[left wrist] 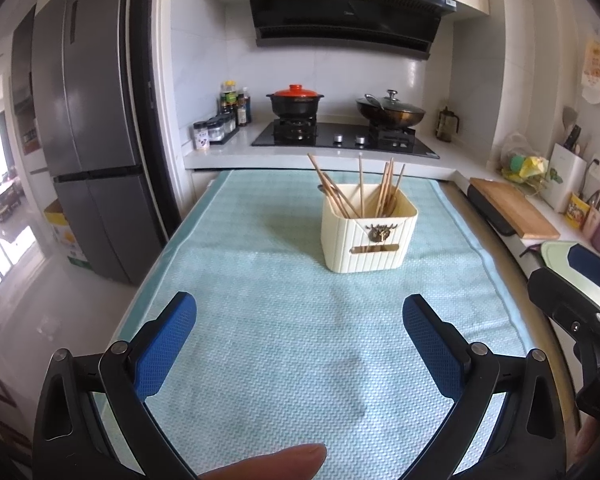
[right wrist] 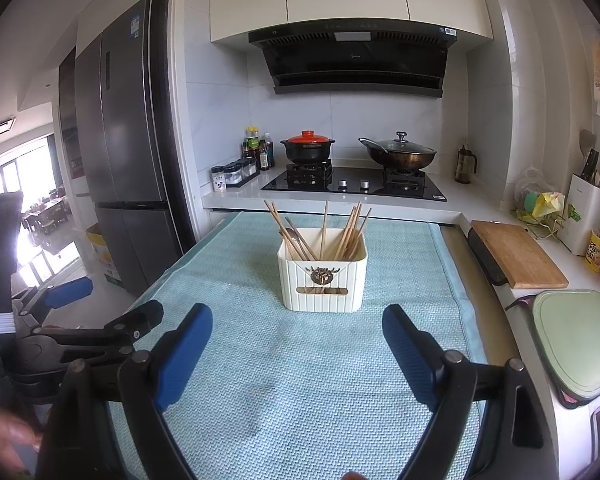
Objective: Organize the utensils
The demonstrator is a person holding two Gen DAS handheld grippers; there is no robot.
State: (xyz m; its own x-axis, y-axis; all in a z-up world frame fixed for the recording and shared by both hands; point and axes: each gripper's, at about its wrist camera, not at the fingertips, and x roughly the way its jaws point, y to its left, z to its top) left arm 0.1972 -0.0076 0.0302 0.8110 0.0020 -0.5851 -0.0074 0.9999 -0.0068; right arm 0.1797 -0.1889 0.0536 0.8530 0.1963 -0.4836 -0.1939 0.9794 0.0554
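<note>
**Both grippers spread wide above the cloth, holder ahead**

Your left gripper [left wrist: 300, 332] sits low in its frame with its blue pads far apart and nothing between them; your right gripper [right wrist: 298, 344] shows the same wide gap over bare cloth. A fingertip [left wrist: 296, 456] pokes in at the bottom edge of the left view.

Look to the centre of each frame: the cream utensil holder [right wrist: 323, 276] stands upright on the pale blue-green towel [right wrist: 300, 400], well apart from both pairs of pads. It is ribbed, roughly square, with a bronze ornament and a slot on its front. Wooden chopsticks [right wrist: 340, 232] lean out of it in two loose bunches, fanning left and right, and a darker handle rests among the left bunch.
</note>
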